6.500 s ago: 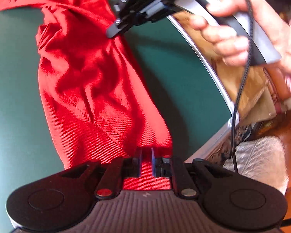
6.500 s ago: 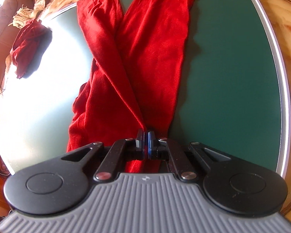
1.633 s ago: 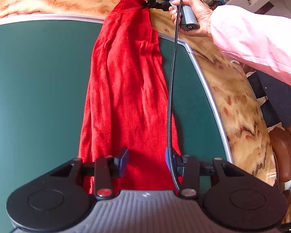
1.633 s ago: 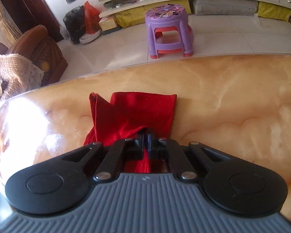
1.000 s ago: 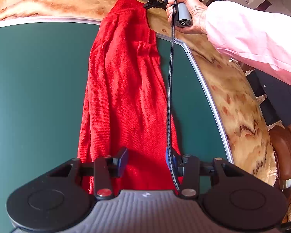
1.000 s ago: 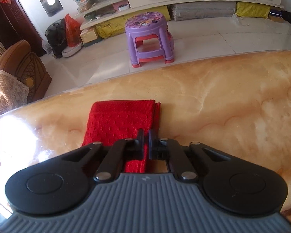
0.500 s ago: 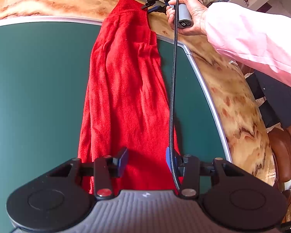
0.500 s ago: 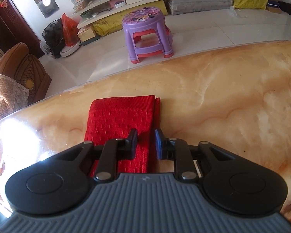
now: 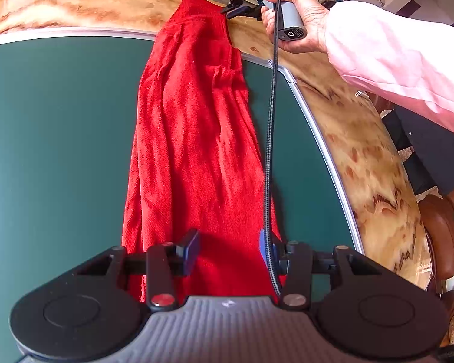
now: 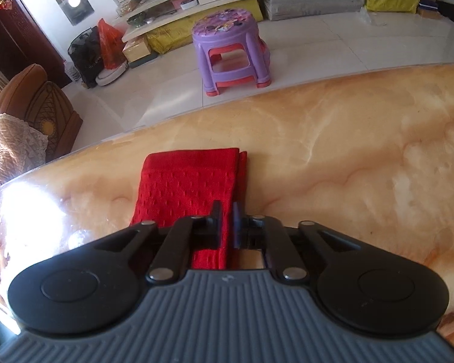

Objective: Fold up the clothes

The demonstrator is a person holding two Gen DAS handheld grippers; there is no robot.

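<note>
The long red knitted garment (image 9: 193, 139) lies stretched from the green table inlay onto the marbled far edge — the right gripper (image 10: 226, 224) has just parted and freed its ribbed end, the left gripper (image 9: 229, 248) spread above the near end — ready for folding.

Red garment (image 9: 193, 139): ribbed knit cloth, matt. Bench (image 10: 348, 157): glossy marbled stone look; green inlay (image 9: 54, 139) matt, metal-trimmed. Stool (image 10: 230, 45): shiny plastic.

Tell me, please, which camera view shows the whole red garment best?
The left wrist view: there the red garment lies stretched along the green mat from end to end. The right wrist view shows only its ribbed end on the marble table.
</note>
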